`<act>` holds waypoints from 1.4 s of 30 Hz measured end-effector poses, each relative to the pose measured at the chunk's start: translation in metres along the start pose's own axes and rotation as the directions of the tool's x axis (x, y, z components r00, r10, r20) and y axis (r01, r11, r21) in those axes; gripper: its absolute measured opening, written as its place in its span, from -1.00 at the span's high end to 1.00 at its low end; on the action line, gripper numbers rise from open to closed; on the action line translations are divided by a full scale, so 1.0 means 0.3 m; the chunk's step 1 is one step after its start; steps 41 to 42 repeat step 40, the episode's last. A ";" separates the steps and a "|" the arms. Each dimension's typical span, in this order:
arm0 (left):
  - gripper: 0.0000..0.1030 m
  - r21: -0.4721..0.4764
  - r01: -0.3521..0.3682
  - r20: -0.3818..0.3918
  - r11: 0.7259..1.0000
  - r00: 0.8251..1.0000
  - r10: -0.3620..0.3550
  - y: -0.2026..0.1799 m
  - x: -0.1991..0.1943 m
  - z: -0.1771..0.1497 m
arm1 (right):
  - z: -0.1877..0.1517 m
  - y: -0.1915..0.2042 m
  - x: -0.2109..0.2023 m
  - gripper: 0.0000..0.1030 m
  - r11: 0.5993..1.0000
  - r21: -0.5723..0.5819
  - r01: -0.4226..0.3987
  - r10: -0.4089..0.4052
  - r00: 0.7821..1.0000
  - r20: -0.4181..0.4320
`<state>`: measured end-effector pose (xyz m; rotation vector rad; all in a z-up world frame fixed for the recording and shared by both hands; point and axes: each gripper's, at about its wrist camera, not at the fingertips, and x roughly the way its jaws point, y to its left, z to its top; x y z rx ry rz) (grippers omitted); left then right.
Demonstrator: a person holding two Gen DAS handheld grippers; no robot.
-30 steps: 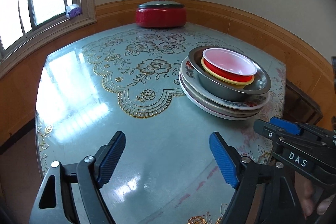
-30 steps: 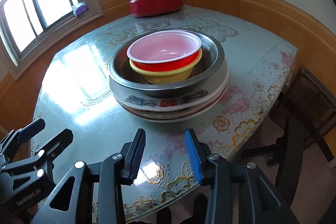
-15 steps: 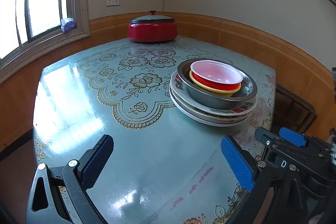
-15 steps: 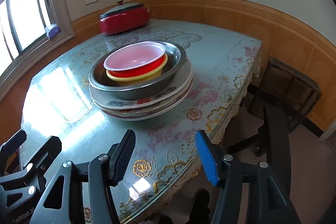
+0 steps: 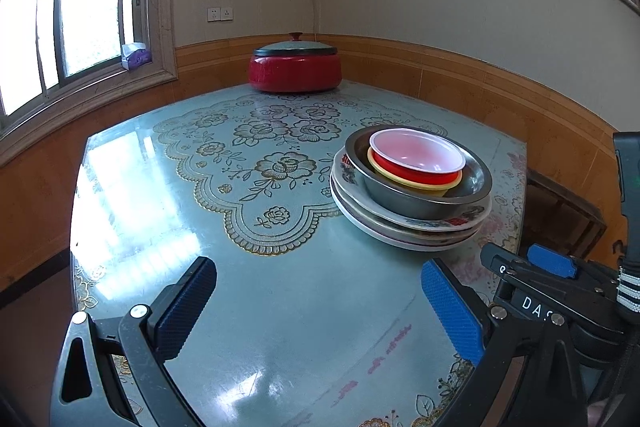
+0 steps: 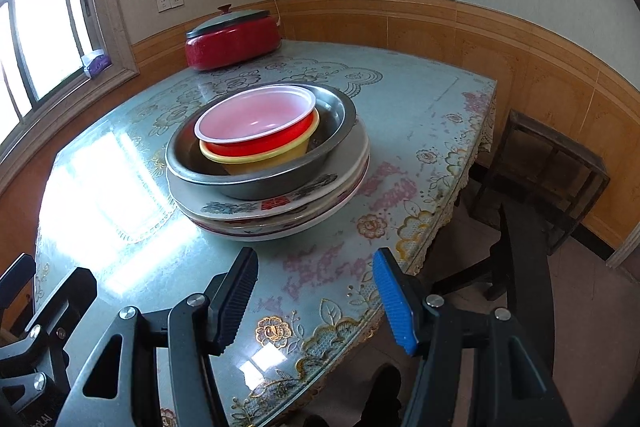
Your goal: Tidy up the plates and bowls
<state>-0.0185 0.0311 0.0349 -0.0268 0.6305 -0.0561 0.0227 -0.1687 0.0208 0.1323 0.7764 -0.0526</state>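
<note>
looks basically done: red bowl (image 6: 256, 123) in yellow bowl (image 6: 260, 159) in metal basin (image 6: 260, 183) on the plates (image 6: 280, 215), one stack just ahead of the right claw (image 6: 316, 297). both it and the left claw (image 5: 320, 311) have just been opening, nothing between them.

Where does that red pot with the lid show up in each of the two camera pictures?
Left wrist view: the red pot stands top centre, at the table's far edge by the wall.
Right wrist view: it stands upper left, tilted by the lens.
Shared landmark: the stack of dishes.
</note>
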 end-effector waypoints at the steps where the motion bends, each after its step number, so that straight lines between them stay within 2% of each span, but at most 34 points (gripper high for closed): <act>1: -0.99 -0.003 -0.005 0.001 1.000 1.000 0.005 0.004 0.000 0.000 | 0.001 0.002 0.000 -0.17 1.000 -0.002 -0.003 0.003 1.000 0.000; 7: -0.99 -0.024 -0.029 -0.002 0.999 1.000 0.029 0.021 0.000 -0.001 | 0.005 0.024 0.005 -0.17 0.999 -0.027 -0.025 0.025 1.000 -0.002; 42: -0.99 -0.028 -0.043 -0.009 0.999 0.999 0.043 0.025 0.006 -0.013 | 0.015 0.036 0.010 -0.18 0.997 -0.046 -0.064 0.064 0.998 0.003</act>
